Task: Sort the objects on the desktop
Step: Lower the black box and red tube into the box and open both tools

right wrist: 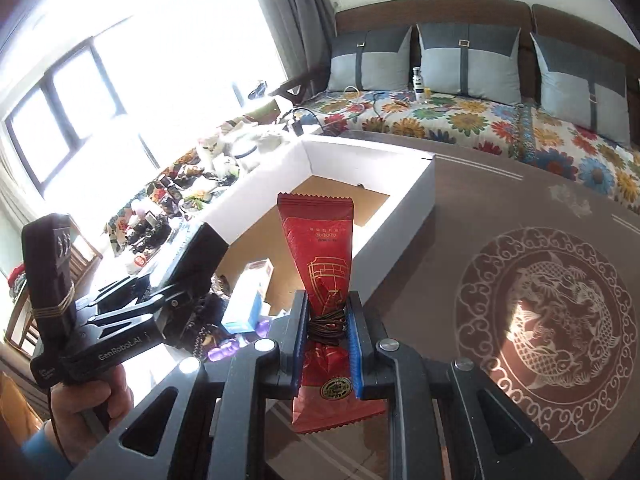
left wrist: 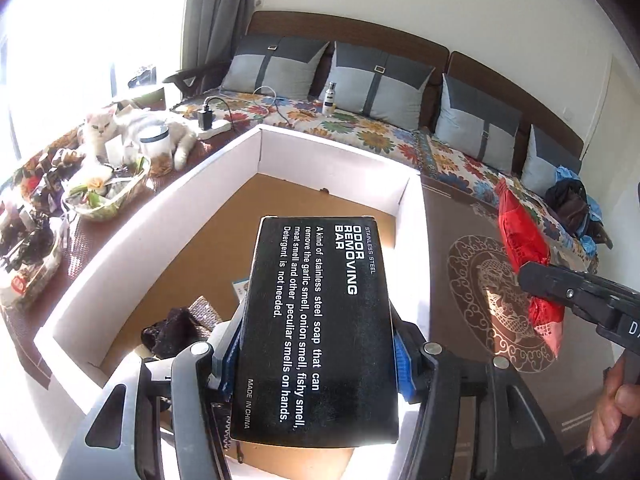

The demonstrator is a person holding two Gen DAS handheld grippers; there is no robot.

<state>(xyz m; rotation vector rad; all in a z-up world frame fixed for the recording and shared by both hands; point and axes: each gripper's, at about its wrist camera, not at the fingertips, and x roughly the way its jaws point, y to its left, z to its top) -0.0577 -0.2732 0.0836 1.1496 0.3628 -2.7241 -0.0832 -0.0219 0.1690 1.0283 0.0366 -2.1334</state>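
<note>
My left gripper (left wrist: 316,344) is shut on a black box (left wrist: 320,320) printed "Odor Removing Bar" and holds it above the white cardboard tray (left wrist: 336,148). The left gripper and box also show in the right wrist view (right wrist: 188,264). My right gripper (right wrist: 326,320) is shut on a red snack packet (right wrist: 320,256), upright, with a dark elastic band around its waist, just right of the tray (right wrist: 416,192). The packet also shows in the left wrist view (left wrist: 524,248). In the tray lie a dark crumpled item (left wrist: 172,328), a light blue box (right wrist: 244,300) and purple pieces (right wrist: 224,350).
The brown table (right wrist: 540,300) carries a fish medallion pattern. A white cat (left wrist: 104,128), a white jar (left wrist: 154,140) and baskets of clutter (left wrist: 104,192) lie left of the tray. A floral sofa (right wrist: 480,120) with grey cushions, a bottle (left wrist: 329,98) and a charger (left wrist: 206,118) stands behind.
</note>
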